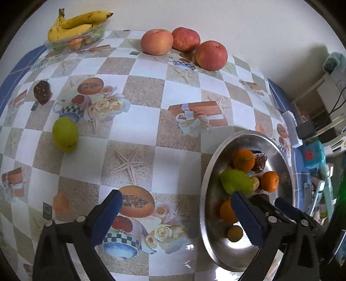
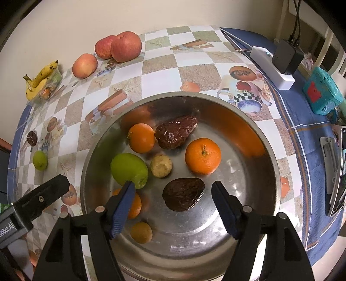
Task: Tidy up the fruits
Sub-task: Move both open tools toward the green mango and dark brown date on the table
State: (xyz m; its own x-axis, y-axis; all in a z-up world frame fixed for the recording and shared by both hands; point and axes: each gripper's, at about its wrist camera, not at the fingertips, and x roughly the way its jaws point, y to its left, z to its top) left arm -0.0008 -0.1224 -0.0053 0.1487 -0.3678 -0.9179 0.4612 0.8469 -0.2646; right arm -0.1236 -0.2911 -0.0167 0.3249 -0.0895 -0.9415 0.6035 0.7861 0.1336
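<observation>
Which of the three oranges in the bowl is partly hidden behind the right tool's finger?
The orange nearest the camera, below the green fruit; the other two lie fully exposed.

Checkered tablecloth [image 1: 140,90], silver bowl [image 2: 255,134]

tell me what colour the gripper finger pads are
Dark blue pads on black arms, clearest in the right wrist view above the steel bowl.

Cream wall [image 1: 237,19], checkered tablecloth [image 1: 142,90]
</observation>
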